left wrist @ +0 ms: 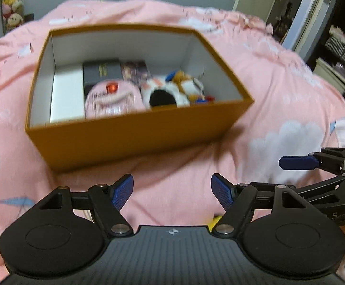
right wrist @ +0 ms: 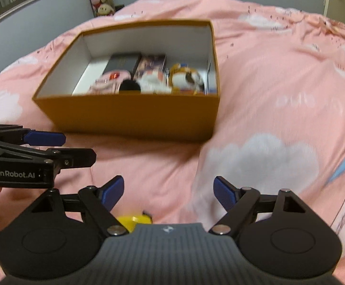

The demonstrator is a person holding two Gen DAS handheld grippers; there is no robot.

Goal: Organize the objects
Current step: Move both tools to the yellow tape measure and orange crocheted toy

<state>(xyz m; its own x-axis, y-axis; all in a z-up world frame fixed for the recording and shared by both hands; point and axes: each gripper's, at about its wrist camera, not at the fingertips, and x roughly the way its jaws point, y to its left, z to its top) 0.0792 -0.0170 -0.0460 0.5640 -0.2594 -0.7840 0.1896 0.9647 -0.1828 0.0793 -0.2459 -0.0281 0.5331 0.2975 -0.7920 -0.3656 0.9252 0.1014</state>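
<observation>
Both the left gripper (left wrist: 172, 191) and right gripper (right wrist: 168, 193) hang spread and empty, the orange box (left wrist: 134, 140) at twelve o'clock, so the yellow thing (right wrist: 134, 219) underneath could get overlooked.

"GenRobot.AI" on left gripper (right wrist: 60, 140) body.

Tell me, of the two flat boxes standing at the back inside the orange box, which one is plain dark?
The left one, the dark grey box with small gold print, beside the white inner wall of the orange box. Its neighbour, the picture-covered box, is colourful.
</observation>
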